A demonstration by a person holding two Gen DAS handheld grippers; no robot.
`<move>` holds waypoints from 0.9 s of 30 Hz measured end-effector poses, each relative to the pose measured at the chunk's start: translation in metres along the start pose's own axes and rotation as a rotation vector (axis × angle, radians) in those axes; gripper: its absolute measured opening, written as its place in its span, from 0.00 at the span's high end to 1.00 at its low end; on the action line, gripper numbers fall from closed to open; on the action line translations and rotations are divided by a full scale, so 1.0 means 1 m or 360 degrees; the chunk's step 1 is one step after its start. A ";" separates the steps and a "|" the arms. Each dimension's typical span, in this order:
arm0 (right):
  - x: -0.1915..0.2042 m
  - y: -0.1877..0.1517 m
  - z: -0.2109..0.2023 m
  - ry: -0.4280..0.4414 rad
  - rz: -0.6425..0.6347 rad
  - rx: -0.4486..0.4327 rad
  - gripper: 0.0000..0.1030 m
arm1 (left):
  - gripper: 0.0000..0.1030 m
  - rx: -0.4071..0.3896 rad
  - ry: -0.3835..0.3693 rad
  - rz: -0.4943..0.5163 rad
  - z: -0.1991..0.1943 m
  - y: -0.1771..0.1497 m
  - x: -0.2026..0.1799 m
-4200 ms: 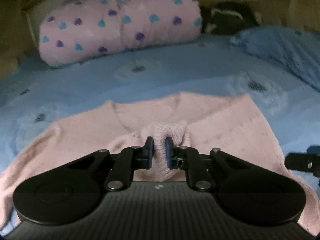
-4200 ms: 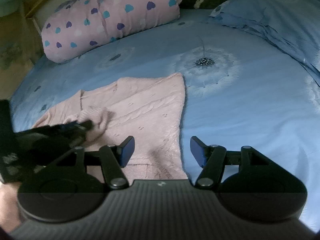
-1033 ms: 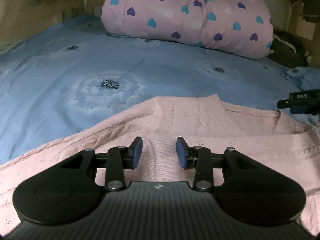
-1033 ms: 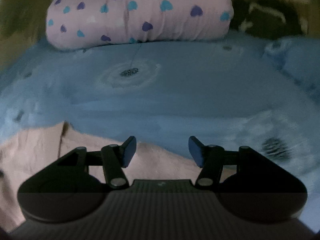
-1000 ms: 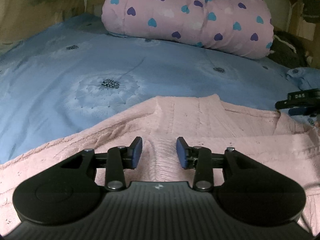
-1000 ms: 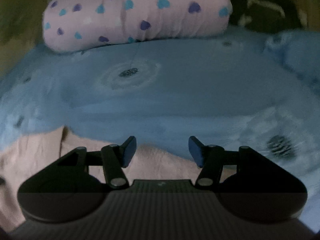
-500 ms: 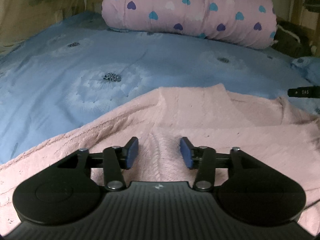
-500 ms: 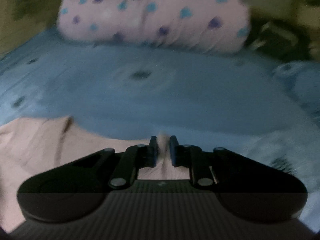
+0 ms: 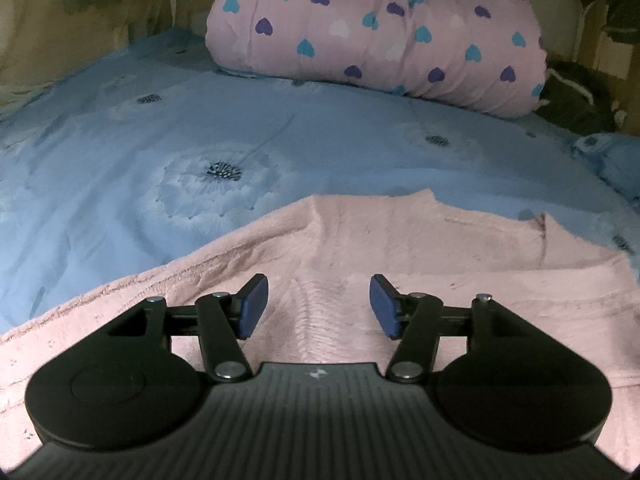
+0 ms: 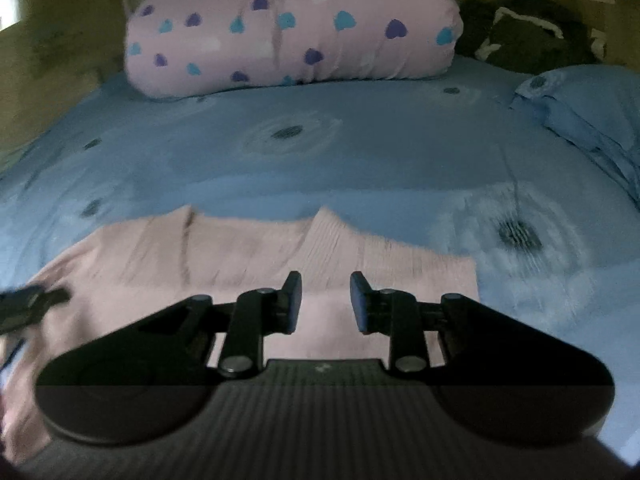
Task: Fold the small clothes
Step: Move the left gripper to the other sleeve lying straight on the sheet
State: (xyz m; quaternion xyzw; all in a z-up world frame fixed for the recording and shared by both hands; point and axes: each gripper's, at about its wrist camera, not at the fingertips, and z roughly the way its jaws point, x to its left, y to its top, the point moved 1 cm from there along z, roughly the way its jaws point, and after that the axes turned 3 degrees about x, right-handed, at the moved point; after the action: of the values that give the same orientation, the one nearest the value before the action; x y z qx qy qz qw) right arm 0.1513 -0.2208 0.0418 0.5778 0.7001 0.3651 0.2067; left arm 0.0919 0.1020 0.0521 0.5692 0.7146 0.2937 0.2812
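A pink knit sweater (image 9: 400,248) lies flat on the blue bed sheet (image 9: 160,152). It also shows in the right wrist view (image 10: 248,248). My left gripper (image 9: 318,306) is open, with nothing between its fingers, just above the sweater's middle. My right gripper (image 10: 325,302) is open and holds nothing, over the sweater's right part near its edge. The left gripper's tip (image 10: 28,304) shows at the left edge of the right wrist view.
A rolled pink quilt with blue and purple hearts (image 9: 380,36) lies at the back of the bed, also in the right wrist view (image 10: 292,24). A blue pillow (image 10: 588,108) lies at the right. Dark cloth (image 10: 528,36) is behind it.
My right gripper shut on the sweater's edge half a second ago and has now opened and let it go. My left gripper has opened wider. The sweater lies flatter.
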 end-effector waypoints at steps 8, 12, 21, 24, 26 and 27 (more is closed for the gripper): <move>-0.002 -0.053 -0.079 -0.0011 0.0064 0.0045 0.59 | 0.38 0.0014 0.0007 -0.0008 -0.033 -0.018 0.006; -0.003 -0.078 -0.107 0.0032 0.0086 0.0037 0.55 | 0.38 -0.0025 0.0057 -0.0009 -0.062 -0.028 0.019; 0.016 -0.127 -0.144 0.0025 0.0057 0.0000 0.48 | 0.38 -0.0097 0.0256 0.0037 -0.141 -0.032 0.080; 0.023 -0.142 -0.152 0.0079 0.0078 0.0004 0.48 | 0.36 -0.0138 0.0349 0.0039 -0.166 -0.028 0.110; 0.026 -0.152 -0.154 0.0101 0.0095 0.0015 0.48 | 0.33 -0.0152 0.0410 0.0050 -0.181 -0.027 0.131; 0.028 -0.157 -0.154 0.0108 0.0102 0.0023 0.48 | 0.32 -0.0155 0.0446 0.0059 -0.187 -0.027 0.142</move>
State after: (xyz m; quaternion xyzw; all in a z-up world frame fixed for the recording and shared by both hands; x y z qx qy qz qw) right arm -0.0687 -0.2463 0.0277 0.5887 0.6904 0.3860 0.1669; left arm -0.0911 0.2177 0.1476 0.5214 0.7212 0.4096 0.2005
